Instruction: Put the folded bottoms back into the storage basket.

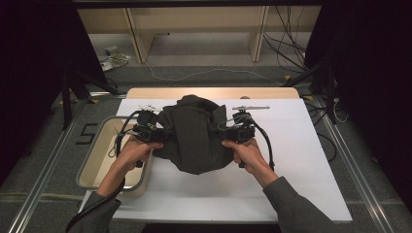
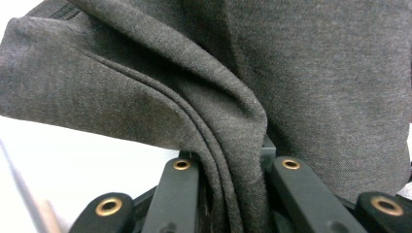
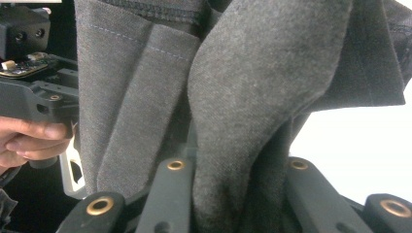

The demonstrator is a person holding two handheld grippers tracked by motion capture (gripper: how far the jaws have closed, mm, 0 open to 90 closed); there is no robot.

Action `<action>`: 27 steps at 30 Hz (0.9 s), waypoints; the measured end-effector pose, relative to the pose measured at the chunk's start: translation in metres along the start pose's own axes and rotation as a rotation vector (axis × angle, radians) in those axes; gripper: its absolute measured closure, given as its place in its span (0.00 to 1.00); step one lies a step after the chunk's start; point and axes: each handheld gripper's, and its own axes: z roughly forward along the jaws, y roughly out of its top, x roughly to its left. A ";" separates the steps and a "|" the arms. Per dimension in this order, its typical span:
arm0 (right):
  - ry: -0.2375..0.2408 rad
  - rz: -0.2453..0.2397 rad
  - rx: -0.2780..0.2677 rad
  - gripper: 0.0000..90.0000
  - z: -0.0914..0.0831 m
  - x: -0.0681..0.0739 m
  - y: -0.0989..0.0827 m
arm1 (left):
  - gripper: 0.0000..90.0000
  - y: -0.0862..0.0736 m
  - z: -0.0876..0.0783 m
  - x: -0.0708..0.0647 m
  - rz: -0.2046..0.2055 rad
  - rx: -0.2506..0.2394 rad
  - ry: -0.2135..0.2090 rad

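A person holds a claw in each hand over a white tabletop (image 1: 291, 145), and both claws are clamped on the same dark grey garment (image 1: 197, 133). The garment hangs bunched between them, above the middle of the tabletop, its lower fold sagging down toward the white surface; whether it touches there is hard to judge from above.

The left claw (image 1: 154, 132) sits at the garment's left edge. In the left gripper view its two black jaws stand close together with a thick, stitched fold of the cloth (image 2: 233, 194) squeezed between them, so it is nearly closed and gripping the garment. The cloth rises from the jaws and spreads across the upper part of that view, with the white tabletop (image 2: 73, 160) beneath it.

The right claw (image 1: 232, 131) grips the garment's right edge. In the right gripper view its jaws are held a little apart by several bunched layers of the cloth (image 3: 228, 194) packed between them. A hemmed edge with a line of stitching hangs to the left of the jaws, and beyond it the left hand (image 3: 29, 141) shows, wrapped around its own gripper.

A shallow beige tray (image 1: 94, 155) with a metal rim sits at the tabletop's left side, under the left forearm.
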 end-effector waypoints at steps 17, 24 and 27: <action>0.025 -0.027 -0.004 0.84 0.023 0.024 0.013 | 0.87 -0.001 -0.033 0.022 -0.010 -0.004 0.019; 0.038 -0.038 -0.002 0.84 0.040 0.040 0.024 | 0.87 -0.001 -0.052 0.035 -0.036 -0.018 0.036; 0.040 -0.039 -0.001 0.84 0.045 0.044 0.025 | 0.87 -0.001 -0.060 0.041 -0.038 -0.021 0.039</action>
